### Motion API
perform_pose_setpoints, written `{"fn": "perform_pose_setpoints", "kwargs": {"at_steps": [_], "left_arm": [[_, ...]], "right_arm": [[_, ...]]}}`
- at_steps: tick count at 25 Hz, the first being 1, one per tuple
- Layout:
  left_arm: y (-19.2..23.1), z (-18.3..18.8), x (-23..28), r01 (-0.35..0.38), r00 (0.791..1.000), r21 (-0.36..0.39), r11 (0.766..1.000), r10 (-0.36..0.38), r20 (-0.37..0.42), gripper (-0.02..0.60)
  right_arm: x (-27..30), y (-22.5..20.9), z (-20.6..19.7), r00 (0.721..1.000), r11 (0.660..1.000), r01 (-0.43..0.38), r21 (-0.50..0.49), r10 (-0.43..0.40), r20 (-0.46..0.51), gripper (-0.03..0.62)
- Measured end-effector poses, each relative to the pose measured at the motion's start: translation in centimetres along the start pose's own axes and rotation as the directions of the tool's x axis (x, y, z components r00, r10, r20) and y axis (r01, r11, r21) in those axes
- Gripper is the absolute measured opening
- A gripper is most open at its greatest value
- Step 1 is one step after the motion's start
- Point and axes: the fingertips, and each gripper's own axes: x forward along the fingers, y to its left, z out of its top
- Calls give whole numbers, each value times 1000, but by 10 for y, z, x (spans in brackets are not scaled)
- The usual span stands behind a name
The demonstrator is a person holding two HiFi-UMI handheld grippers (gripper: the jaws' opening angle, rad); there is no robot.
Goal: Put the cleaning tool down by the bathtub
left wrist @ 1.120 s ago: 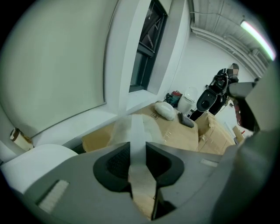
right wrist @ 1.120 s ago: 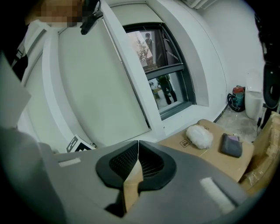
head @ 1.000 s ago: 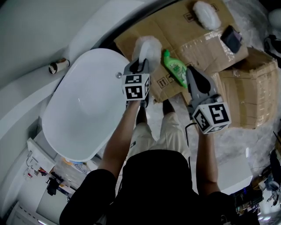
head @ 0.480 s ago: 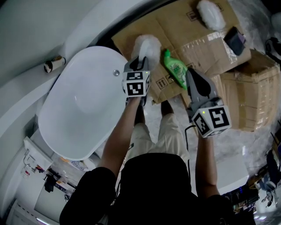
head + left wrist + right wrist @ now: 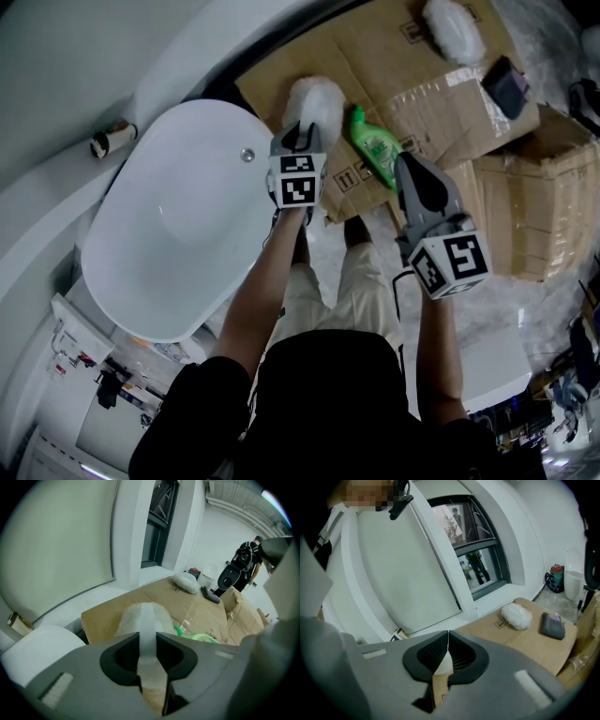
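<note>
The cleaning tool (image 5: 317, 101) is a fluffy white pad with a flat white handle strip (image 5: 146, 630). It rests over the flattened cardboard (image 5: 375, 56) just right of the white bathtub (image 5: 122, 272). My left gripper (image 5: 302, 133) is shut on that strip, with the pad (image 5: 136, 616) sticking out beyond the jaws. My right gripper (image 5: 413, 165) hangs to the right, over the cardboard's near edge. Its jaws are shut with nothing between them (image 5: 447, 637). A curve of the tub's rim (image 5: 37, 644) appears low on the left in the left gripper view.
A green bottle (image 5: 375, 145) lies on the cardboard between the two grippers. A second white fluffy pad (image 5: 453, 30) and a dark grey cloth (image 5: 506, 86) lie farther back. Cardboard boxes (image 5: 525, 206) stand at the right. A small roll (image 5: 108, 141) sits on the ledge behind the tub.
The left gripper has crept slightly to the right with the tool still in its jaws. The right gripper has hardly moved. The view has shifted a little.
</note>
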Motion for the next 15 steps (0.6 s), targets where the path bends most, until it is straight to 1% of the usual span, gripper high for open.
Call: {"fn": "perform_pose_setpoints", "kwargs": {"at_steps": [3,15], "left_arm": [[1,-4,5,-8,1000,-4,1000,8,-6,80],[-1,-11,12,-19,1000,40,999,20,-12,81]], "right_arm": [[0,-2,-2,1000,1000,3,3,-3,-2,11],[-1,-1,-5,1000,1000,2,6,-2,-5,11]]}}
